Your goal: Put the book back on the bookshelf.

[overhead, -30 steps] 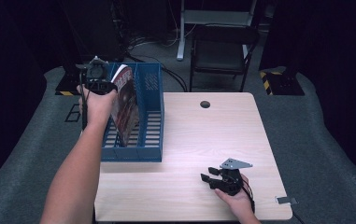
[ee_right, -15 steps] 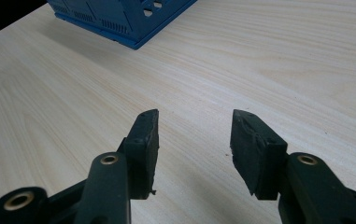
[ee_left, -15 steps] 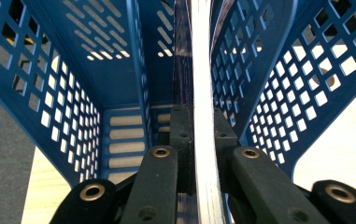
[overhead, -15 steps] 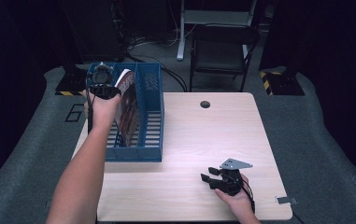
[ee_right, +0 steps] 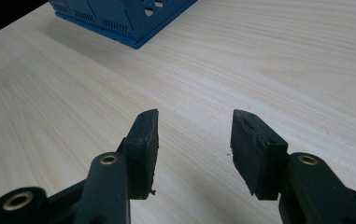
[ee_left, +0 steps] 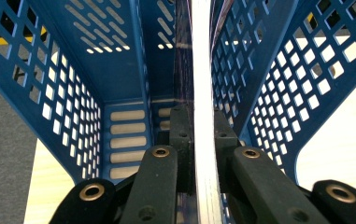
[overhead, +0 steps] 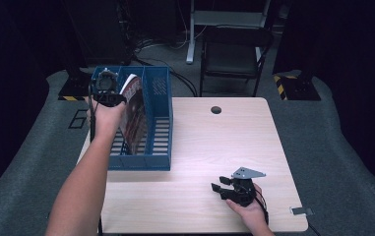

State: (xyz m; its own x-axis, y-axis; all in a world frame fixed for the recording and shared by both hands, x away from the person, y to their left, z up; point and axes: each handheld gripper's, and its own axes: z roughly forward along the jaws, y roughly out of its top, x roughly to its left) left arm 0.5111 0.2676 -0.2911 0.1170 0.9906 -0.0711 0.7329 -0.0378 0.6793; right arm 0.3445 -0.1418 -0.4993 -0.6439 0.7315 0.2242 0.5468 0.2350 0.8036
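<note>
1. A thin, glossy magazine with a reddish cover (overhead: 133,110) stood on edge, leaning slightly, inside the middle compartment of a blue perforated plastic file rack (overhead: 158,123); its upper end was clamped between black jaws.
2. The rack stood upright at the left side of the pale wooden tabletop (overhead: 209,142).

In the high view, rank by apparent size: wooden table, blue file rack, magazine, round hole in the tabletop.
1. Light wooden table
2. Blue perforated plastic file rack
3. Red-covered magazine, partly hidden inside the rack, held by the left tool
4. Small round dark hole in the tabletop
</note>
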